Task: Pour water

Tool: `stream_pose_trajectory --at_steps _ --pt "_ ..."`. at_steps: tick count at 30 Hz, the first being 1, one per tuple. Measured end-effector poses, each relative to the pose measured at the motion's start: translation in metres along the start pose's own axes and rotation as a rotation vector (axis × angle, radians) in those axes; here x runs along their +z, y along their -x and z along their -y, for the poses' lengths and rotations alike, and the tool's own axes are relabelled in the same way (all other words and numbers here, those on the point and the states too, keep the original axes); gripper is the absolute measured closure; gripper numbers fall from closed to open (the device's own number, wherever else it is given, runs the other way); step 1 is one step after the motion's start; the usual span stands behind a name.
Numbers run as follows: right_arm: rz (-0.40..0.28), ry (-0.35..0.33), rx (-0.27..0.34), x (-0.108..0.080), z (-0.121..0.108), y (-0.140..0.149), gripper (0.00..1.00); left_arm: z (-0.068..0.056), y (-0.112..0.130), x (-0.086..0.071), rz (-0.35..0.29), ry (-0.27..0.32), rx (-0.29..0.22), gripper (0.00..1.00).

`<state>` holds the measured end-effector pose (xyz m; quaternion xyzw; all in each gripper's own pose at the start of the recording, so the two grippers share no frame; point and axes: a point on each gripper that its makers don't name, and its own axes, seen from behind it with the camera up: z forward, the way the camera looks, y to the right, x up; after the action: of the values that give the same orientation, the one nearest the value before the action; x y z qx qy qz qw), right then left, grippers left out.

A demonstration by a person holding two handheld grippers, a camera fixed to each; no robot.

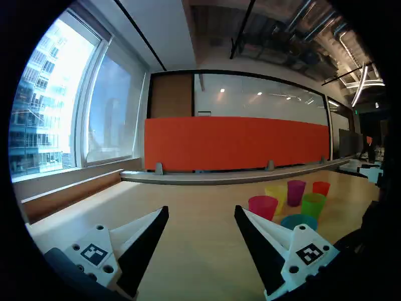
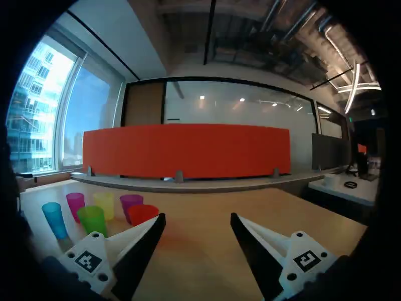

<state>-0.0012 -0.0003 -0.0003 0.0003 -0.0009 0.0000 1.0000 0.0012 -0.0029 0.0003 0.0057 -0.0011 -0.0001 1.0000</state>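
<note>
Several plastic cups stand in a cluster on the wooden table (image 1: pixel 200 251). In the left gripper view the cluster sits right of my left gripper (image 1: pixel 201 210): a pink cup (image 1: pixel 263 205), yellow (image 1: pixel 276 193), purple (image 1: pixel 295 190), red (image 1: pixel 321 188), green (image 1: pixel 313 203) and a blue cup (image 1: pixel 298 220) just behind the right finger. This gripper is open and holds nothing. In the right gripper view the same cluster lies to the left: blue (image 2: pixel 54 218), pink (image 2: pixel 75 203), green (image 2: pixel 92 219), yellow (image 2: pixel 105 203), purple (image 2: pixel 130 203), red (image 2: pixel 142 213). My right gripper (image 2: pixel 197 216) is open and holds nothing.
An orange partition (image 1: pixel 235 143) runs along the table's far edge behind a grey rail (image 1: pixel 225 176). Large windows (image 1: pixel 55 110) line the left side above a wooden sill. A neighbouring white desk (image 2: pixel 346 185) with small items stands to the right.
</note>
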Motion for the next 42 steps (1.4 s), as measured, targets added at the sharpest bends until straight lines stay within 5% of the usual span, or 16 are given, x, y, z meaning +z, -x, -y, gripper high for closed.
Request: stream_pose_trajectory --at_steps 13,26,42 --pt "0.038 -0.026 -0.024 -0.001 0.004 -0.015 0.0 0.002 -0.008 -0.001 0.039 -0.005 0.006 0.02" --pt "0.101 -0.063 -0.013 0.008 0.01 -0.068 0.0 -0.001 -0.078 0.005 0.029 0.034 0.018 0.02" --pt "0.101 -0.131 -0.039 0.022 0.031 -0.149 0.0 -0.02 -0.188 0.023 -0.004 0.143 -0.047 0.02"
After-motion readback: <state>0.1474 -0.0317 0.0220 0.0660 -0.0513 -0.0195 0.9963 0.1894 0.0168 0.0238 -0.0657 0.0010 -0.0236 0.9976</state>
